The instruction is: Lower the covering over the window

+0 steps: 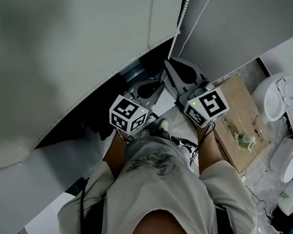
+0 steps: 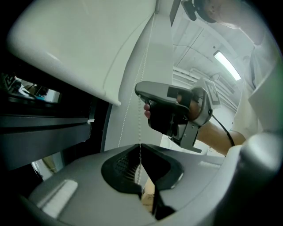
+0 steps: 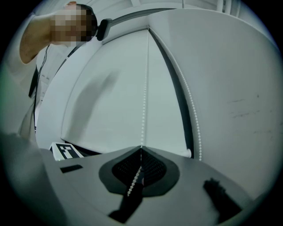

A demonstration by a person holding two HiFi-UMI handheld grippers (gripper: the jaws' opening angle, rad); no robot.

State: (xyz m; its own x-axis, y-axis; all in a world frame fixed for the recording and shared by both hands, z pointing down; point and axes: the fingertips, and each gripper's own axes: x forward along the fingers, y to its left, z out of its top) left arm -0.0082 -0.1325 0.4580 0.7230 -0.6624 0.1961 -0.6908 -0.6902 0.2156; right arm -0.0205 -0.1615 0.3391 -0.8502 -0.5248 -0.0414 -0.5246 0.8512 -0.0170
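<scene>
Currently: left gripper (image 2: 140, 148) fingers closed tight on one bead chain (image 2: 139, 126) strand. Right gripper (image 3: 141, 149) fingers likewise pinched shut on a strand, with the second strand hanging free just beside. Count: two grippers, two strands, one roller blind (image 2: 79, 44), its bottom edge partway down the dark window (image 2: 48, 128).

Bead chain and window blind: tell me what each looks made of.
Bead chain: a string of small, round, white beads with a slight gloss, likely plastic, though painted metal can't be ruled out. Blind: a smooth, matte, off-white sheet hanging flat with no weave visible, probably coated fabric or vinyl.
</scene>
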